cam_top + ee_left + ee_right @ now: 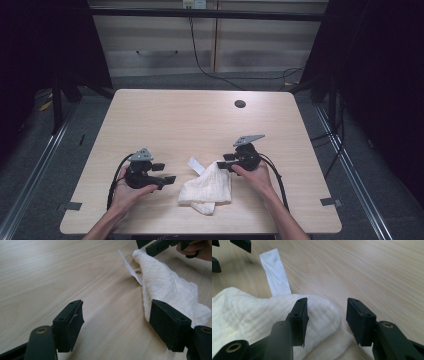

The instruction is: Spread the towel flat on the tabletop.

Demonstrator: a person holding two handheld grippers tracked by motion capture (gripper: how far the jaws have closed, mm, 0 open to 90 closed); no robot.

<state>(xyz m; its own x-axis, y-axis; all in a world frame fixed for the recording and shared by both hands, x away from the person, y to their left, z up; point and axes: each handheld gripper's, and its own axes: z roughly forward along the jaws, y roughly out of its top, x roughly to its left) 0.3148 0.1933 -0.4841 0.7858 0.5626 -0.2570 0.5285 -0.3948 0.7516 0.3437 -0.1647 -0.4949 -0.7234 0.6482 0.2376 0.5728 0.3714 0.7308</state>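
A crumpled white cloth (pixel 207 187) lies near the table's front edge, with a white label strip (pixel 196 165) sticking out of its far corner. My left gripper (pixel 166 173) is just left of the cloth, low over the wood, its jaws wide apart and empty. In the left gripper view (pixel 116 312) the cloth (pixel 170 287) lies beside the right jaw. My right gripper (pixel 225 161) is at the cloth's far right corner. In the right gripper view (pixel 327 312) the jaws stand apart over the edge of the cloth (pixel 249 312), and no pad presses on it. The label (pixel 275 272) lies ahead.
The light wooden table (pixel 200 120) has a dark round cable hole (pixel 240 104) at the back right. Grey tape marks (pixel 73 205) sit at the front corners. Floor rails and dark curtains flank the table, and a cable hangs at the back wall.
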